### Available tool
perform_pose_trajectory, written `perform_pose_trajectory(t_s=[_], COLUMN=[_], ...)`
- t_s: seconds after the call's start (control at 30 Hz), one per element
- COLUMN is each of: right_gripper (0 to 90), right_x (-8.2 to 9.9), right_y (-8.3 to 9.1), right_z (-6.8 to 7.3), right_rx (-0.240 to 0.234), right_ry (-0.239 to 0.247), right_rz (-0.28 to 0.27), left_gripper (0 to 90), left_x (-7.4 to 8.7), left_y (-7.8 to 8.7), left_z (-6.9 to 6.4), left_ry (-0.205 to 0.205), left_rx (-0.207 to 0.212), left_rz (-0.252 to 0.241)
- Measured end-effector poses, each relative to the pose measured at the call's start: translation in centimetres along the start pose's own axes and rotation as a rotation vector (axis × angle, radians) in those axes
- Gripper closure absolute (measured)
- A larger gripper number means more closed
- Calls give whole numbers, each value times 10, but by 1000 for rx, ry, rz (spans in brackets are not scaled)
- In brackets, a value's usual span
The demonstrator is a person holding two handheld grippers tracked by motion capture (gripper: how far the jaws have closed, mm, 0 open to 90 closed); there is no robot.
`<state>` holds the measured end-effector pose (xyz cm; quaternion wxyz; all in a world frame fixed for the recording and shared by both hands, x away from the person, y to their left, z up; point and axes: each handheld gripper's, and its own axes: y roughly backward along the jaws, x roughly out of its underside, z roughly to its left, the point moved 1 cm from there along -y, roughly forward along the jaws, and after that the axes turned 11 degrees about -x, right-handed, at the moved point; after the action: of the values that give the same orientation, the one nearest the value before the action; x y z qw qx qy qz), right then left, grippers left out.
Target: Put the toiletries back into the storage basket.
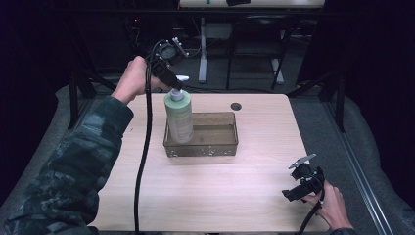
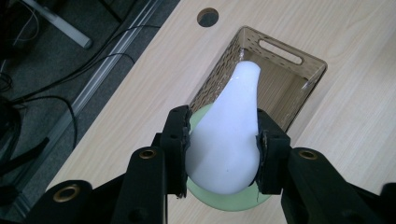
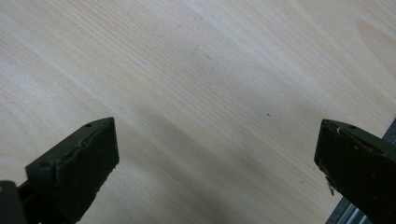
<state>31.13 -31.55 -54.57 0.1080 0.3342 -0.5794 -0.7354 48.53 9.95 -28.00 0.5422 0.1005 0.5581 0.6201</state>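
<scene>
The left arm, in a camouflage sleeve, reaches from 7 o'clock toward 12, its hand (image 1: 131, 78) raised at the far edge. The left gripper (image 2: 223, 149) points steeply down, its two black jaws pressed against the sides of a white pump head. The right hand (image 1: 332, 205) rests low at 5 o'clock; the right gripper (image 3: 217, 149) has its jaws spread wide, nothing between them.

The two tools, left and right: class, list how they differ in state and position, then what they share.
The left tool is shut on the pump bottle, its jaws clamping the white pump head; the right tool is open and holds nothing. The left is raised over the basket; the right sits low near the table edge. Both have black jaws.
</scene>
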Motion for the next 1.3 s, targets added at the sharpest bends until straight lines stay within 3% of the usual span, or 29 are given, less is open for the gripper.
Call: perform_pose_trajectory(t_s=[0.63, 1.3], right_gripper=[0, 0], right_x=[0, 0], right_y=[0, 0], right_z=[1, 0], right_rx=[0, 1], right_ry=[-2, 1], right_rz=[2, -1], left_gripper=[632, 632], left_x=[17, 31], left_y=[-22, -28], left_z=[-1, 2], left_ry=[13, 20], left_rx=[29, 21], left_rz=[11, 15])
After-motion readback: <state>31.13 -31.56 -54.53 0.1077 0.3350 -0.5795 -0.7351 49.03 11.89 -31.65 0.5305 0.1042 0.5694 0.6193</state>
